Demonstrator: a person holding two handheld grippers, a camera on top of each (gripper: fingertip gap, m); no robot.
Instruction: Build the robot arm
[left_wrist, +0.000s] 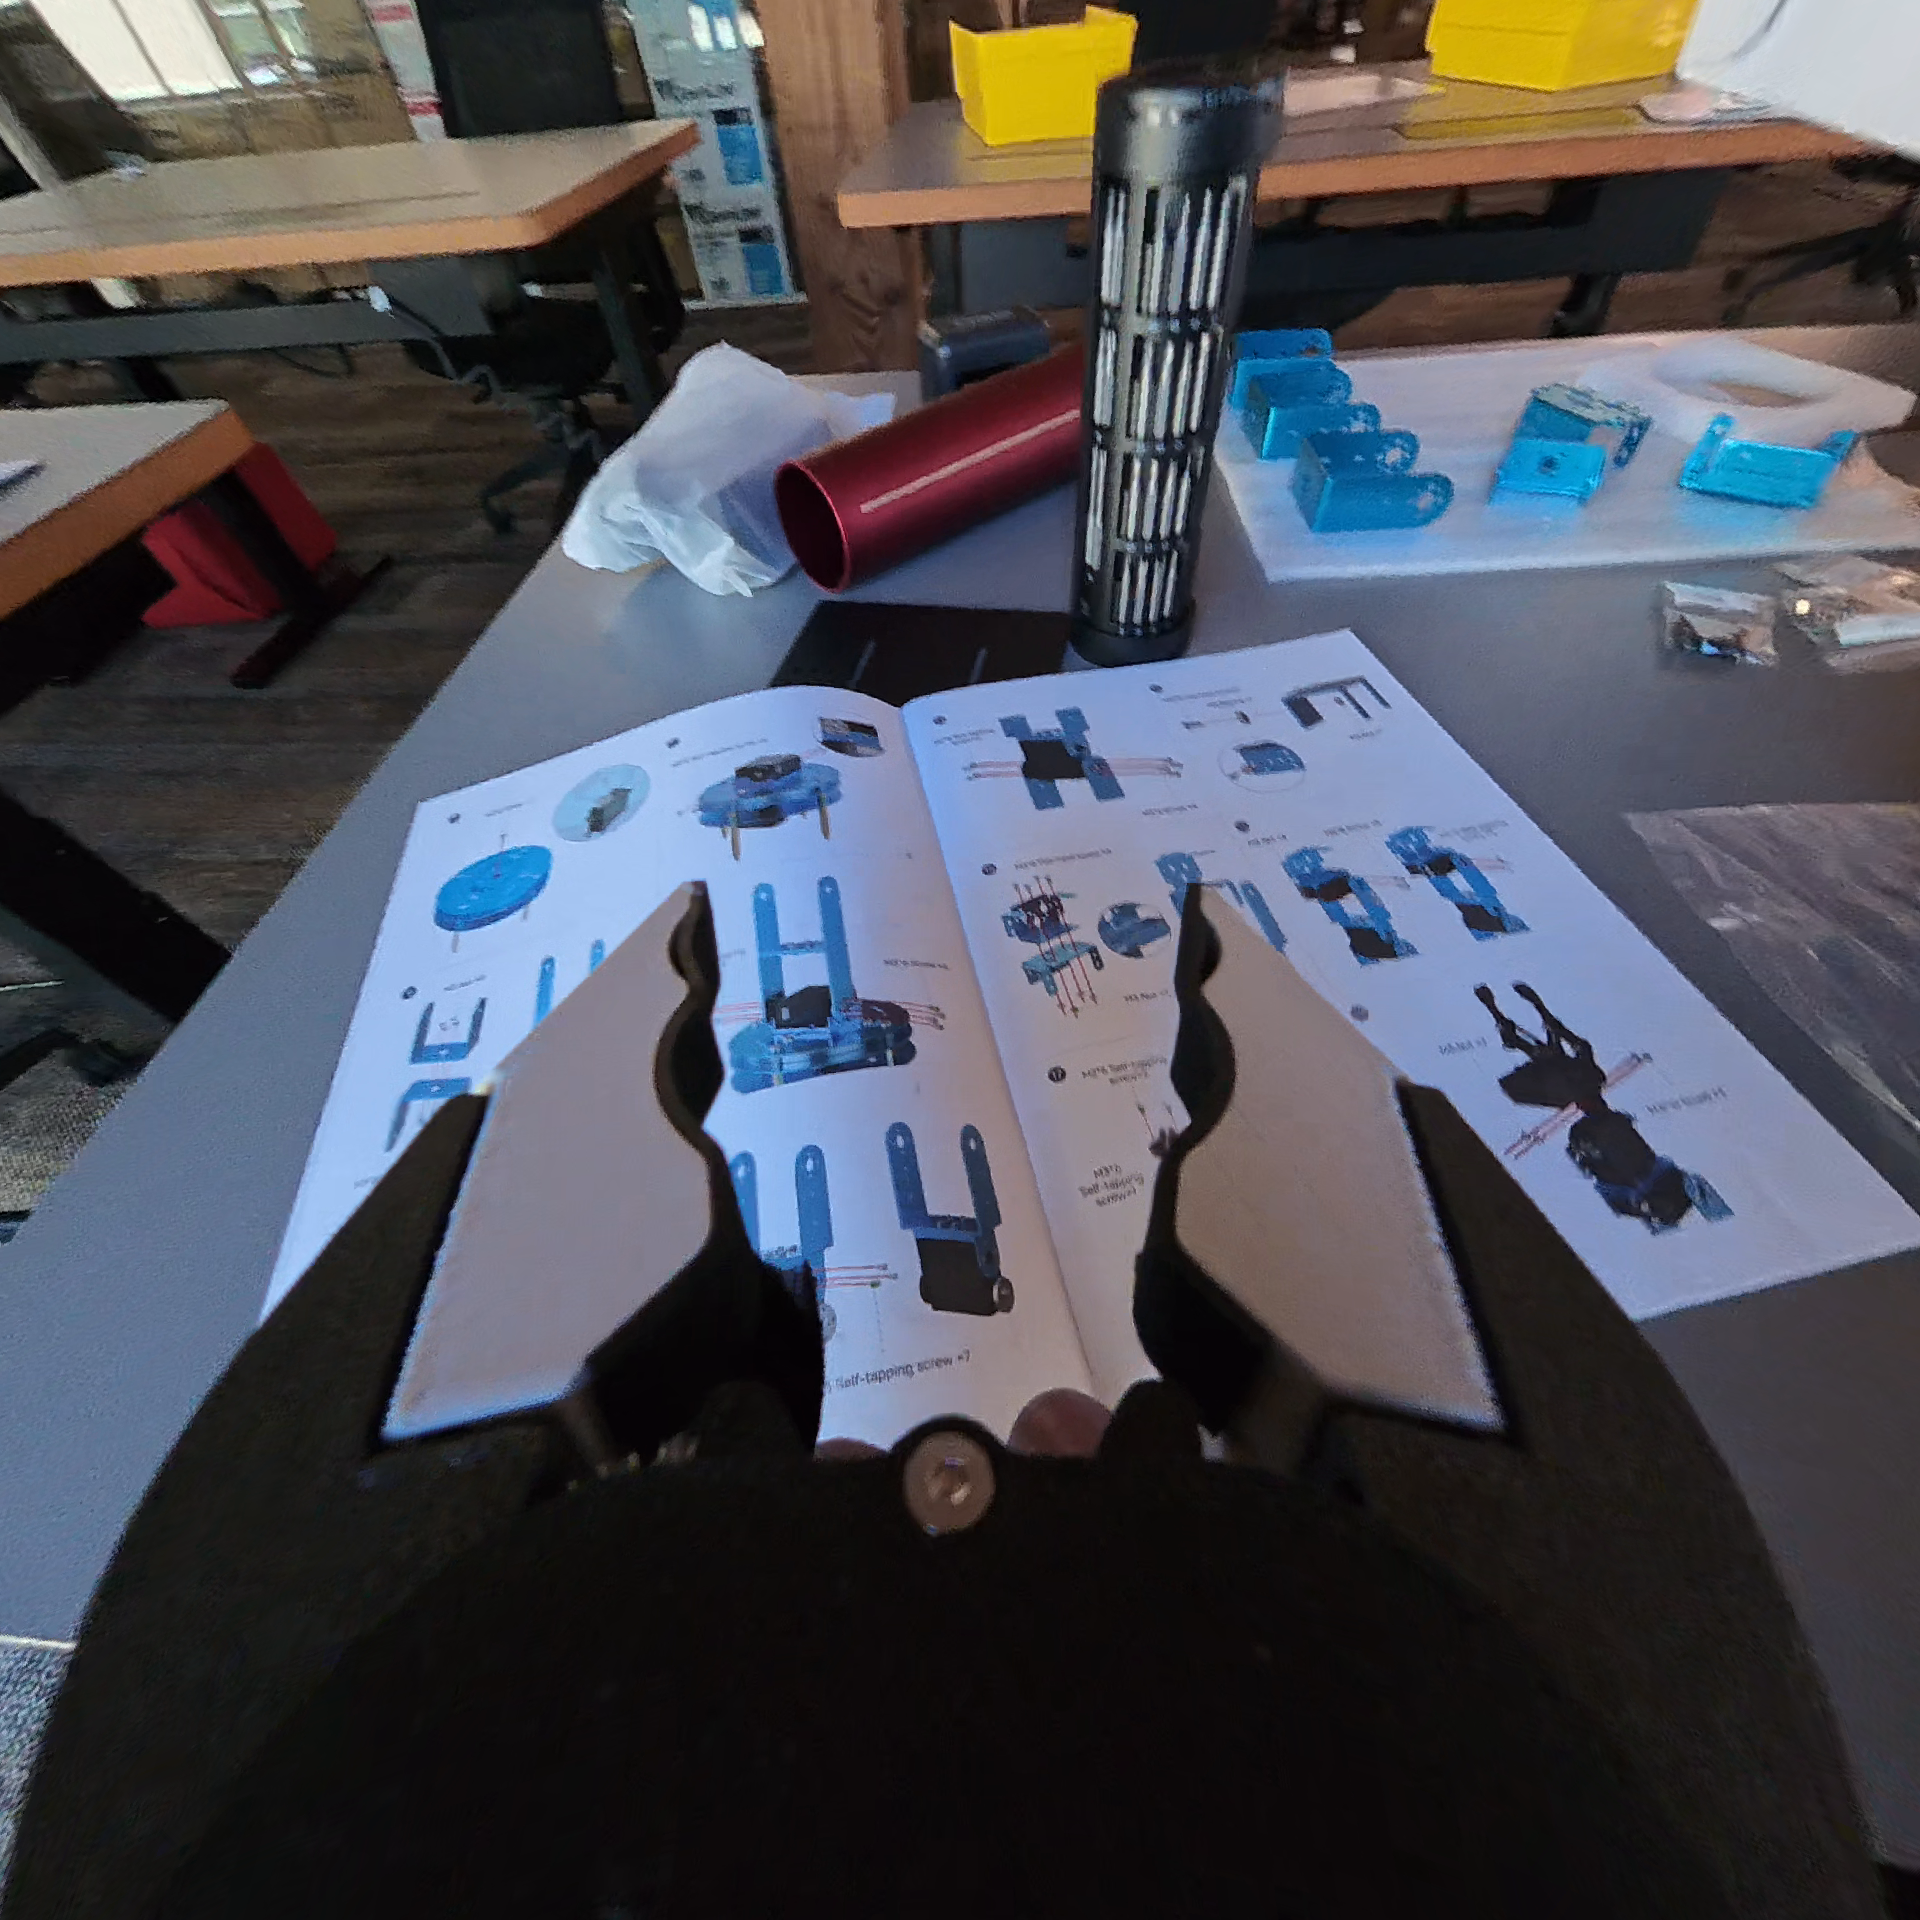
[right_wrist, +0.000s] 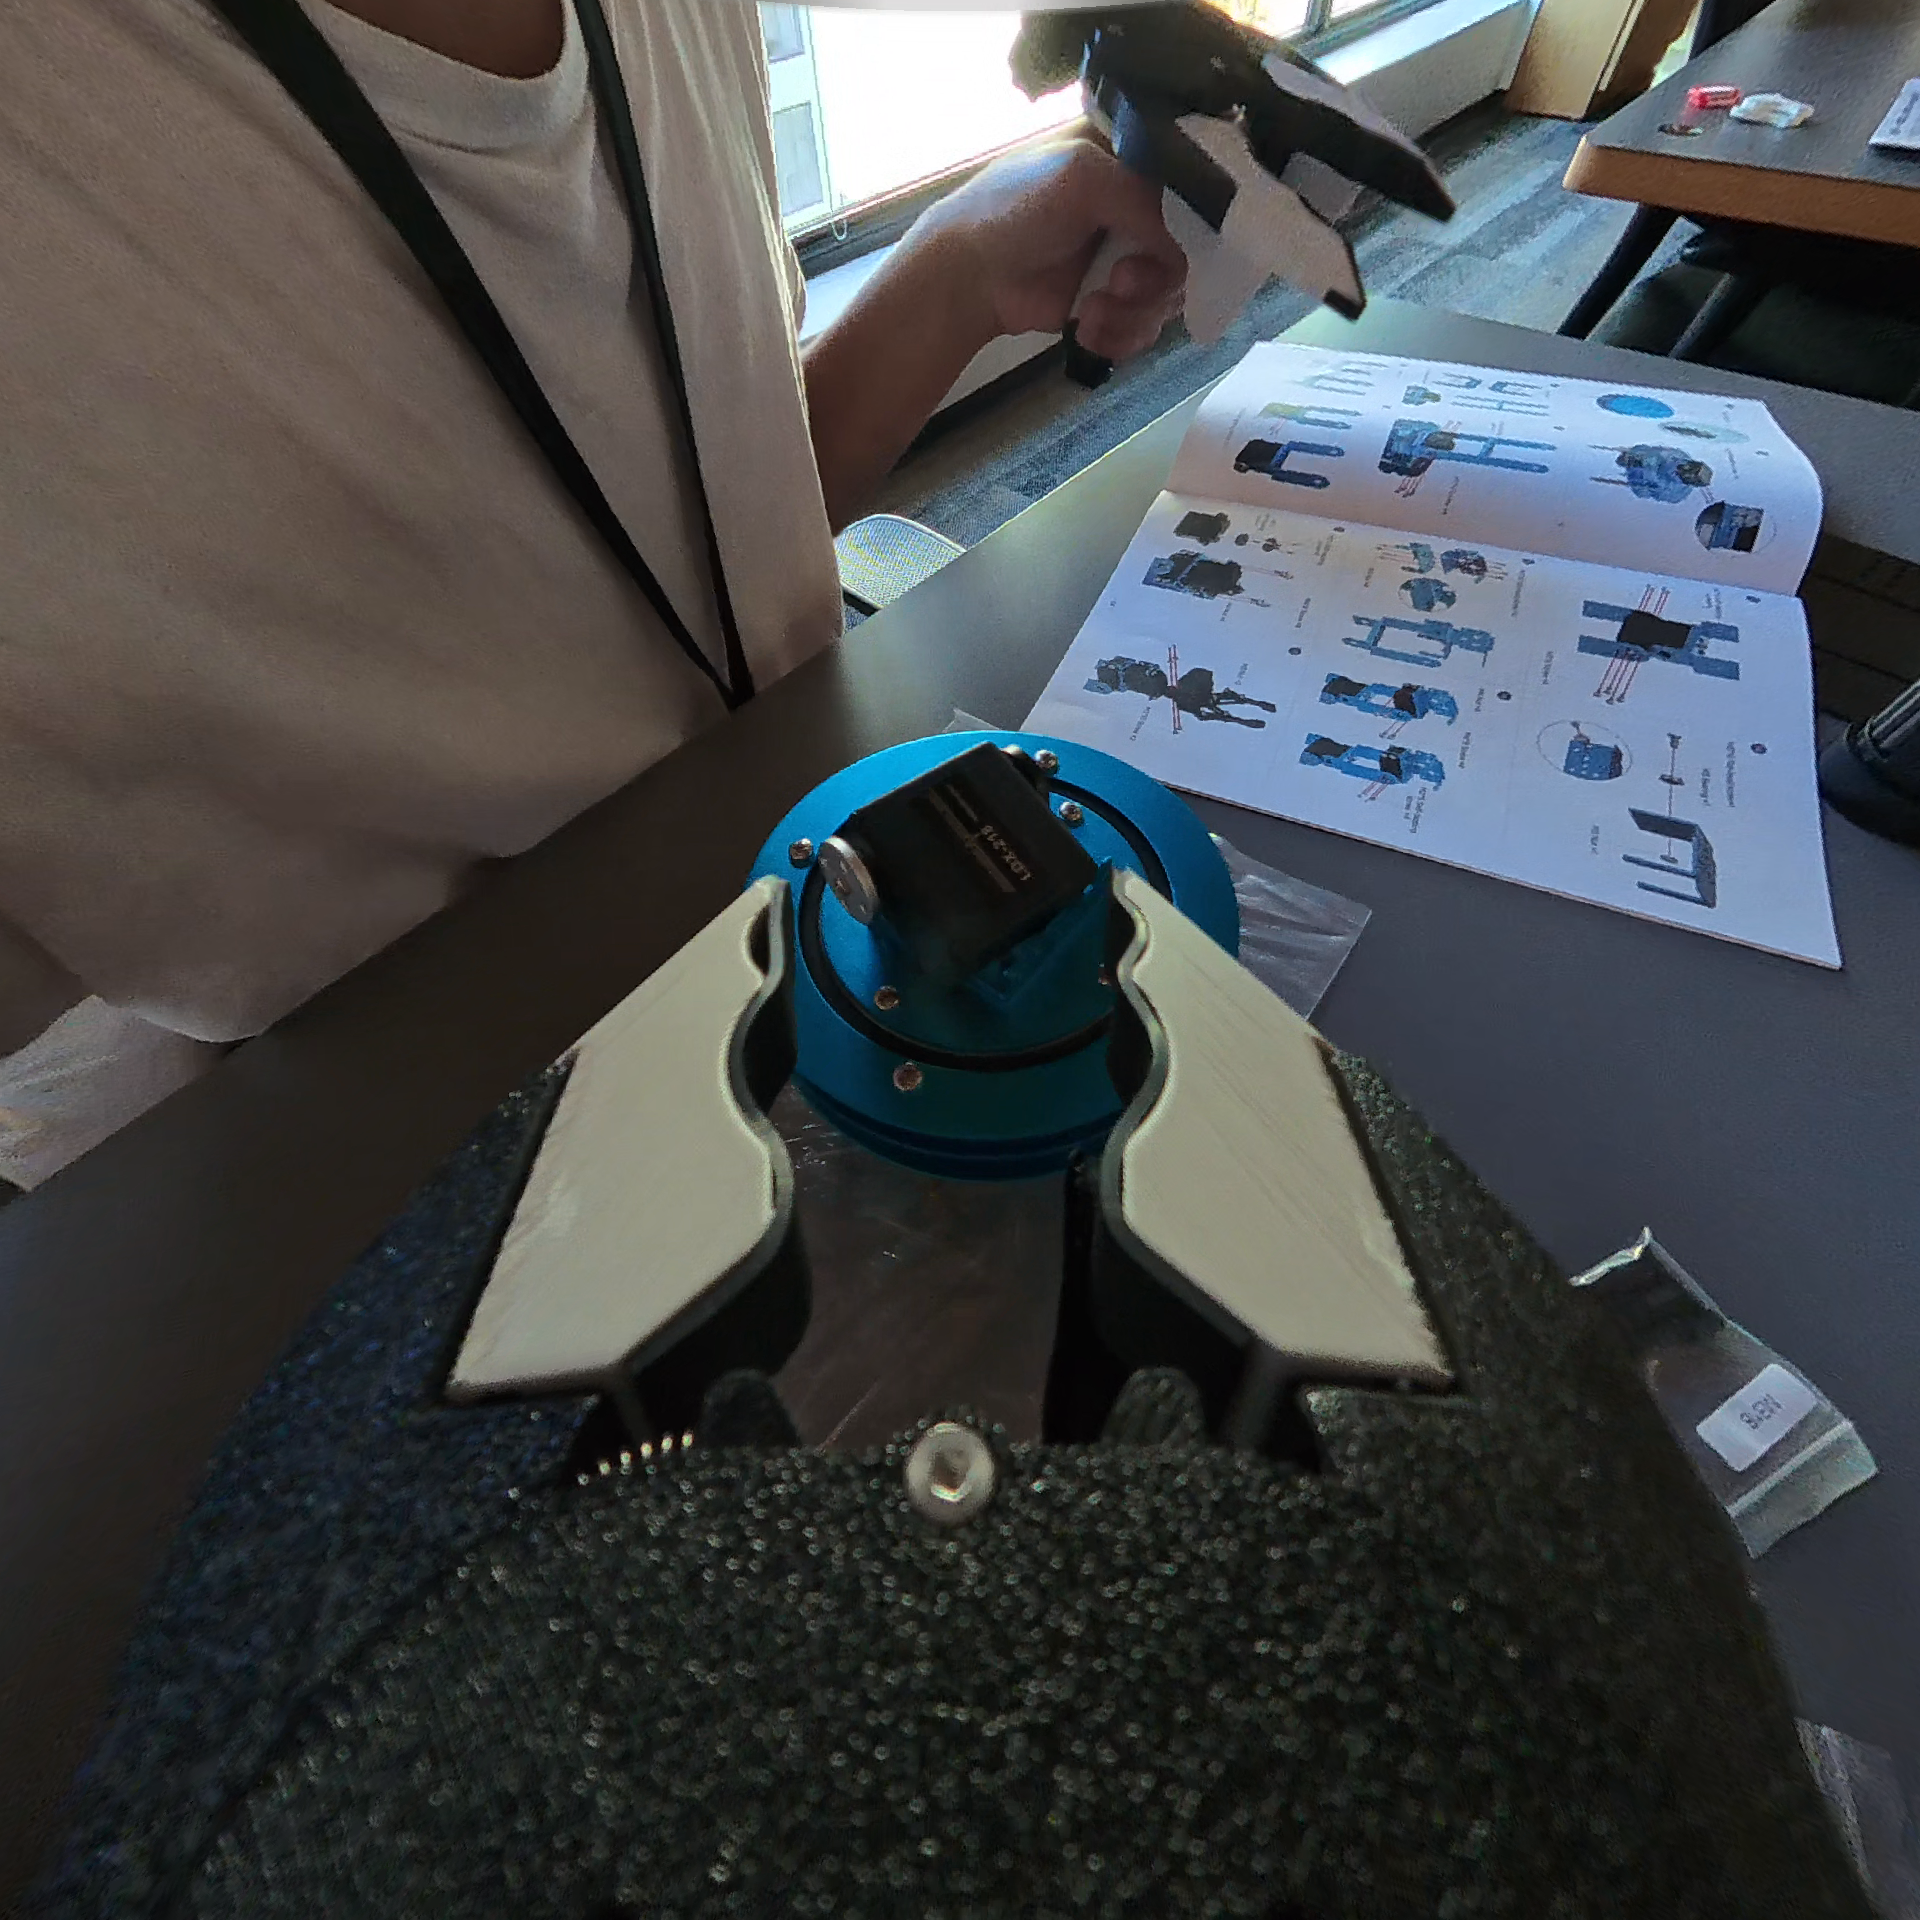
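My right gripper (right_wrist: 948, 888) is closed around a blue round metal base (right_wrist: 935, 1101), with one finger pressed against each side. A black servo block (right_wrist: 966, 862) sits tilted on top of the base. The base rests on a clear plastic bag (right_wrist: 1278, 925) on the grey table (right_wrist: 1507, 1091). My left gripper (left_wrist: 943, 899) is open and empty, hovering over an open illustrated booklet (left_wrist: 1039, 883). It also shows in the right wrist view (right_wrist: 1351, 239), held in a hand (right_wrist: 1029, 260) above the booklet (right_wrist: 1455, 675).
Behind the booklet a black slotted cylinder (left_wrist: 1158, 364) stands upright, and a red tube (left_wrist: 925, 468) lies beside a white plastic bag (left_wrist: 675, 488). Several blue brackets (left_wrist: 1340, 447) lie on a white foam sheet (left_wrist: 1558, 530). Small parts bags (left_wrist: 1714, 623) lie at the right. A person's torso (right_wrist: 312, 520) is at the table edge. My left gripper is the nearer one to the black slotted cylinder (left_wrist: 1158, 364): about 25 cm, against 30 cm.
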